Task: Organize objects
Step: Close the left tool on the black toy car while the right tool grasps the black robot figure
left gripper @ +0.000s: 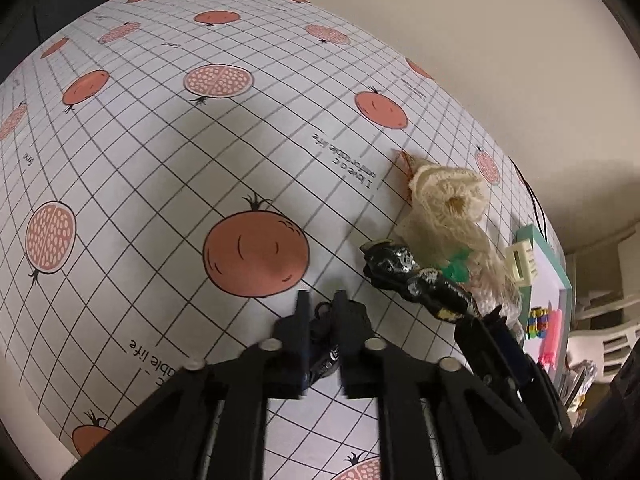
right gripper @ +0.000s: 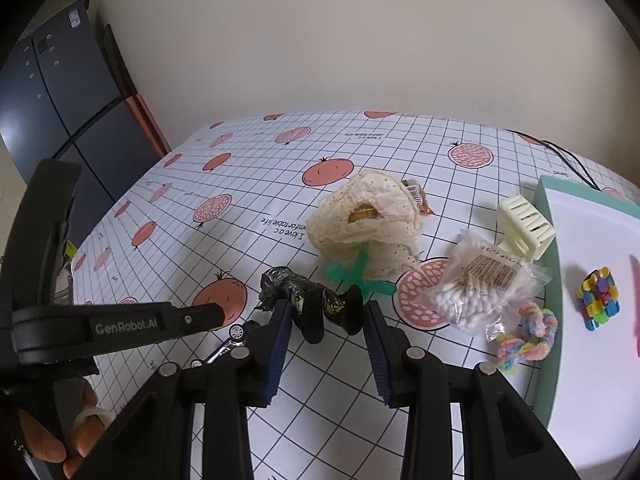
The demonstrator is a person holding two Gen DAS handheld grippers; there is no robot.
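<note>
A black and gold figurine (right gripper: 304, 300) lies on the pomegranate-print tablecloth (right gripper: 240, 184) with its legs pointing at me. My right gripper (right gripper: 328, 306) is open, its blue-padded fingers on either side of those legs, with gaps showing. In the left wrist view the same figurine (left gripper: 404, 276) lies just ahead of the right gripper (left gripper: 480, 320). My left gripper (left gripper: 323, 312) is shut on a small dark toy car (left gripper: 324, 344). The car's silver wheels (right gripper: 236, 332) show under the left gripper's finger (right gripper: 200, 316).
Behind the figurine are a cream lace cloth (right gripper: 364, 220), a green plastic piece (right gripper: 352, 276) and a snack wrapper (right gripper: 416, 196). To the right are a bag of cotton swabs (right gripper: 476, 284), a cream clip (right gripper: 524, 228), a pastel fluffy ring (right gripper: 528, 332) and a teal-rimmed white tray (right gripper: 560, 320) holding a multicoloured cube (right gripper: 598, 298).
</note>
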